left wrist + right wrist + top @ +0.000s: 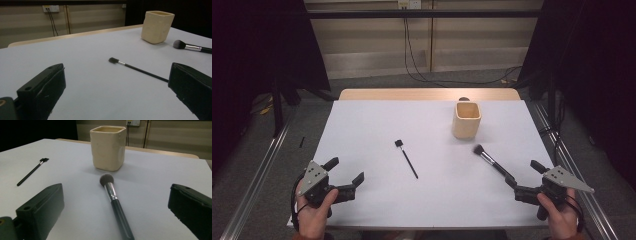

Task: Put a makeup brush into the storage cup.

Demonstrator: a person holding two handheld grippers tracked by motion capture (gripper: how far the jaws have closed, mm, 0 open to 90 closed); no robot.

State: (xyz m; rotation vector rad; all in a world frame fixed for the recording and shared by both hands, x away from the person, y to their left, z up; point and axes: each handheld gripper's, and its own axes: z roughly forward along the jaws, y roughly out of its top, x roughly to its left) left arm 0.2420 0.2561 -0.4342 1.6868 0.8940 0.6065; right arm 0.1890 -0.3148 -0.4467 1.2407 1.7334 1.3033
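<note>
High view: the left claw [346, 171] sits at the lower left of the frame, spread wide and empty, near the front edge of the table [377, 125]. The right claw [523, 173] at lower right is also wide open, its inner jaw at the handle end of the large brush [493, 162]. A thin brush [406, 159] lies alone at centre, bare surface all around; the beige cup [466, 120] stands upright at upper right, short of the far edge.

Left gripper view: the thin brush [135, 68] lies ahead between the parted jaws, untouched.

Right gripper view: the large brush [115, 205] runs up the middle between the open jaws, bristles just short of the cup [108, 147].
</note>
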